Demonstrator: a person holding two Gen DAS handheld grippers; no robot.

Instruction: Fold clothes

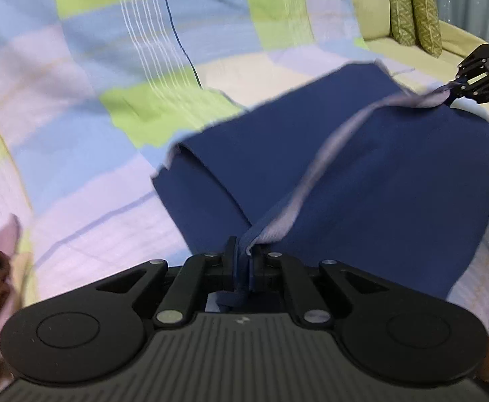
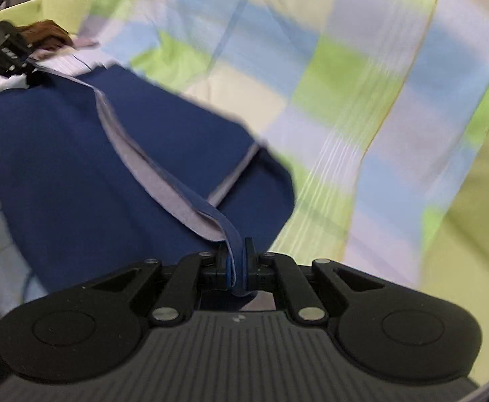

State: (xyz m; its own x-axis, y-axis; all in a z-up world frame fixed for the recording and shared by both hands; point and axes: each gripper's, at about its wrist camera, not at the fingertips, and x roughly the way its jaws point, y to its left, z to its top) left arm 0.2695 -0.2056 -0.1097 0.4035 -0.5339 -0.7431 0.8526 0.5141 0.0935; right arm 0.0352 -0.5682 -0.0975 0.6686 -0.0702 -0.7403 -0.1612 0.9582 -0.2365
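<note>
Left gripper clamped on one edge of blue garment, right gripper pinching the other end, hem stretched between, above checked bedsheet

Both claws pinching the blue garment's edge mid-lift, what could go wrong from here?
1. The left claw holds only a thin strip of the blue garment's hem; it may slip out.
2. The edge sags between it and the right claw, so the fold may land uneven.
3. Motion blur over the checked blanket suggests speed; cloth may bunch.
</note>
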